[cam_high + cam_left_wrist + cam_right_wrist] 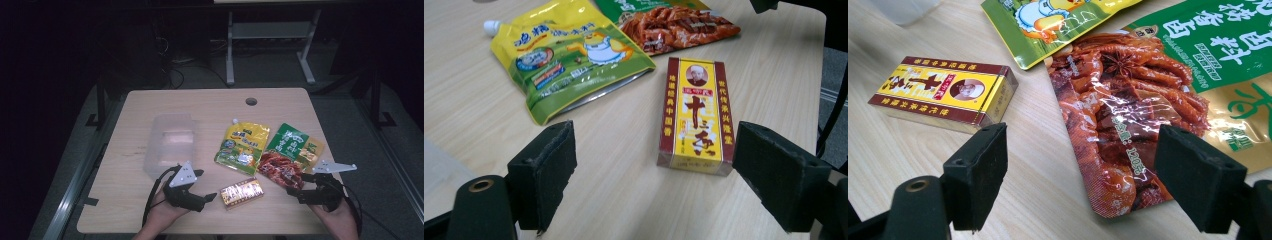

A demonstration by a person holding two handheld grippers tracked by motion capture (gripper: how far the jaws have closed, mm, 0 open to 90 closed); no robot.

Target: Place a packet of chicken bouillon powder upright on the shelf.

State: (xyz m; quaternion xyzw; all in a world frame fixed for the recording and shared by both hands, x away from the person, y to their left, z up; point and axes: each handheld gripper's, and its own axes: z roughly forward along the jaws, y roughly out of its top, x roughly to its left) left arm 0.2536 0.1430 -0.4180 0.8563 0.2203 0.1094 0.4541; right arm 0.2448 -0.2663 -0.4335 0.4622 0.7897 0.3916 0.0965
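High view overhead facing forward, both claw views low, close, sharing the spice box (695,118).

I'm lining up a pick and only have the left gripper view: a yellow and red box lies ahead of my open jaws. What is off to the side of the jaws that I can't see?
Observer: A clear plastic container sits on the table just beyond the left gripper.
Operator: Where is the other gripper?
Observer: The right gripper is at the near right, jaws open, pointing at the near end of the red and green packet.
Operator: Is the box touching the yellow pouch?
Observer: No. From above, the box lies apart from the yellow pouch, with bare table between.
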